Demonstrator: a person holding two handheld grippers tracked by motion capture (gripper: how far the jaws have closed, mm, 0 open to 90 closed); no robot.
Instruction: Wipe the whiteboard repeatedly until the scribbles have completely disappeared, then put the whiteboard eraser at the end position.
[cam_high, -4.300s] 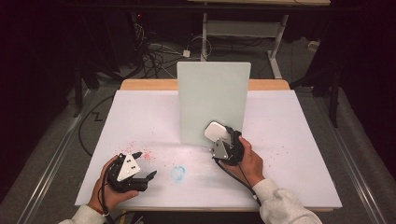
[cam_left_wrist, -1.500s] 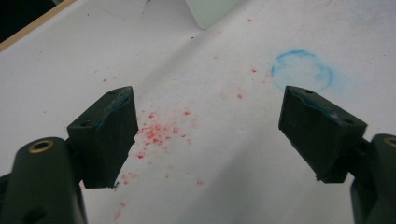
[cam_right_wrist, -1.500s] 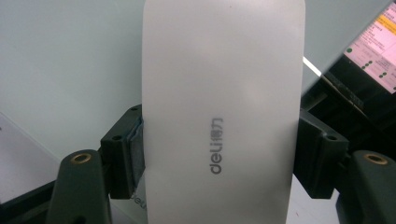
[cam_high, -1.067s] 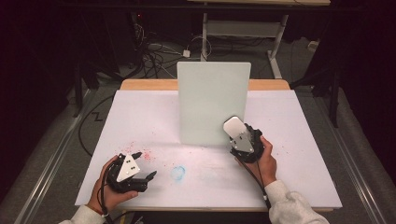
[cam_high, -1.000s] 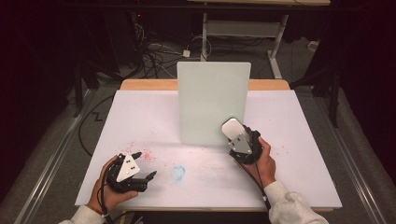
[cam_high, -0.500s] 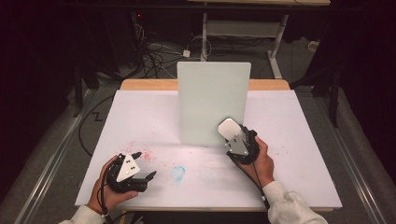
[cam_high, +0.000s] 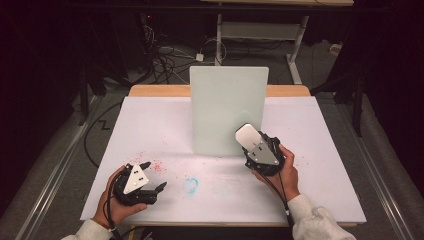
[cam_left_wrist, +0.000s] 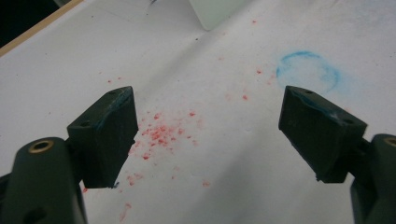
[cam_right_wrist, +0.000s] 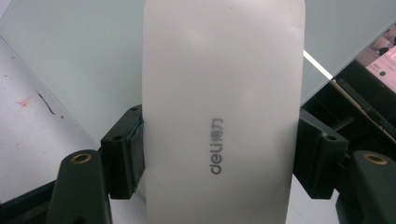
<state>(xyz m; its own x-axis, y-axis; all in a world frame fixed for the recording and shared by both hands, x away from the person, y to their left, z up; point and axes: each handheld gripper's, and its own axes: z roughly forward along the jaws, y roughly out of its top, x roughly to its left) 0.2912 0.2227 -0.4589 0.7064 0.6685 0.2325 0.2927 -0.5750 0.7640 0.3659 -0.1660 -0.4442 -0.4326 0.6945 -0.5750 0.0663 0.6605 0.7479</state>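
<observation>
A pale upright board (cam_high: 227, 107) stands at the middle of the white-covered table (cam_high: 150, 125). My right gripper (cam_high: 251, 144) is shut on a white "deli" eraser (cam_high: 248, 135), held against the board's lower right part. In the right gripper view the eraser (cam_right_wrist: 219, 116) sits clamped between both black jaws, with the board (cam_right_wrist: 70, 56) right behind it. My left gripper (cam_high: 154, 175) rests open near the front left of the table. Its jaws are wide apart over red specks (cam_left_wrist: 159, 133), and nothing is between them.
A faint blue ring smear (cam_high: 190, 185) marks the table in front of the board, also seen as the blue ring smear (cam_left_wrist: 306, 70) beside the left gripper. Red specks (cam_high: 155, 164) scatter at front left. Cables and a desk frame (cam_high: 260, 30) lie on the floor beyond the table.
My right gripper with the eraser went right along the board's lower part, then slid a little back left over the last second. The left gripper has stayed still.
</observation>
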